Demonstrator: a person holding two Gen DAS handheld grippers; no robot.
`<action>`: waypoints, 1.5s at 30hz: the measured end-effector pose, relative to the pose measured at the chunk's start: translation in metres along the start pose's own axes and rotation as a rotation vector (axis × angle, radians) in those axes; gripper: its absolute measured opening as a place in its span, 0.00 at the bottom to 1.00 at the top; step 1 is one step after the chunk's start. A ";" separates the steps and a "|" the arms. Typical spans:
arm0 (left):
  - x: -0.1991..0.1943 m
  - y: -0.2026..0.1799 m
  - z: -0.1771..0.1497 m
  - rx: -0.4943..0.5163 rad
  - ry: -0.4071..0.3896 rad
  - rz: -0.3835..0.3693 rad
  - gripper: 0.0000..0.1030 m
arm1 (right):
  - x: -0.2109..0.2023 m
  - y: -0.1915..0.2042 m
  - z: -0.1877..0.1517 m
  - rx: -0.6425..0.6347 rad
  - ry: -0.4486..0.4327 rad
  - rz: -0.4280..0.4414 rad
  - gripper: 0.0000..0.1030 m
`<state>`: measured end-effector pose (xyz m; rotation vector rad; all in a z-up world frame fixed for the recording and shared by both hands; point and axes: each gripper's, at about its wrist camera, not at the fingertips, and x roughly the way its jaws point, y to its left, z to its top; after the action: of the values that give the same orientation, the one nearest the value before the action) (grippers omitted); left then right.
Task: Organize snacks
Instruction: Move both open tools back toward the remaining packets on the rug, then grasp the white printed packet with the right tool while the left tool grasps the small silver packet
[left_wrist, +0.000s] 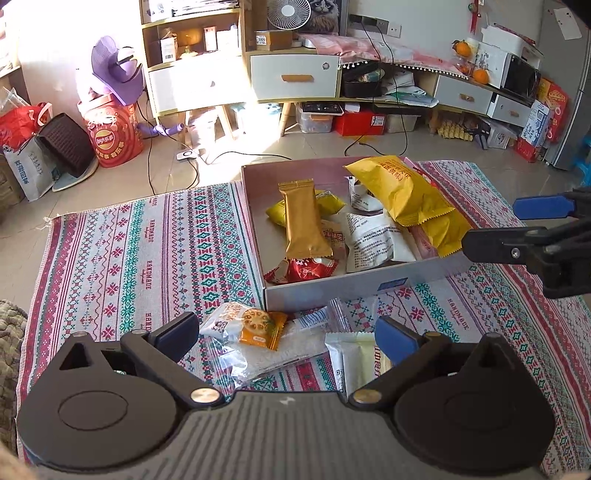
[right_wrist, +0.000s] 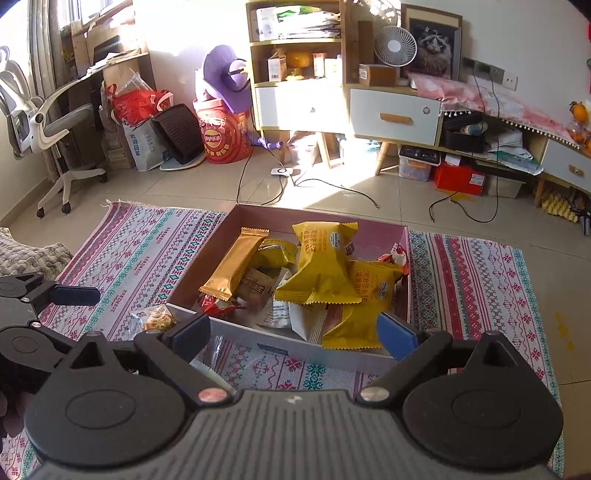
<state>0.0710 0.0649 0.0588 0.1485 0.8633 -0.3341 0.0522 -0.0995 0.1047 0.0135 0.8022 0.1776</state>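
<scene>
Harsh window glare, sharp focus, fisheye-bent edges.

Left claw (left_wrist: 288, 334) gapes wide, nothing between its blue pads. Below it, on the striped woven cloth (left_wrist: 147, 251): a small orange biscuit packet (left_wrist: 258, 328), a clear plastic bag (left_wrist: 273, 354), a white-and-cream wrapper (left_wrist: 358, 358). Just beyond, an open shallow cardboard box (left_wrist: 332, 291) holding a long gold bar wrapper (left_wrist: 304, 221) and yellow crinkled packets (left_wrist: 399, 188). Right claw (left_wrist: 517, 225) open at the box's right edge.
</scene>
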 end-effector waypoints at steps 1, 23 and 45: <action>-0.002 0.000 -0.004 0.001 0.007 0.004 1.00 | -0.001 0.001 -0.002 0.001 0.002 0.000 0.94; -0.006 0.028 -0.062 0.056 0.072 0.077 1.00 | 0.012 0.023 -0.049 -0.081 0.066 0.008 0.97; 0.010 0.026 -0.078 0.224 0.146 0.008 1.00 | 0.058 0.072 -0.064 -0.116 0.164 0.114 0.66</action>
<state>0.0297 0.1071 0.0001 0.3873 0.9679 -0.4161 0.0350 -0.0224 0.0241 -0.0655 0.9544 0.3360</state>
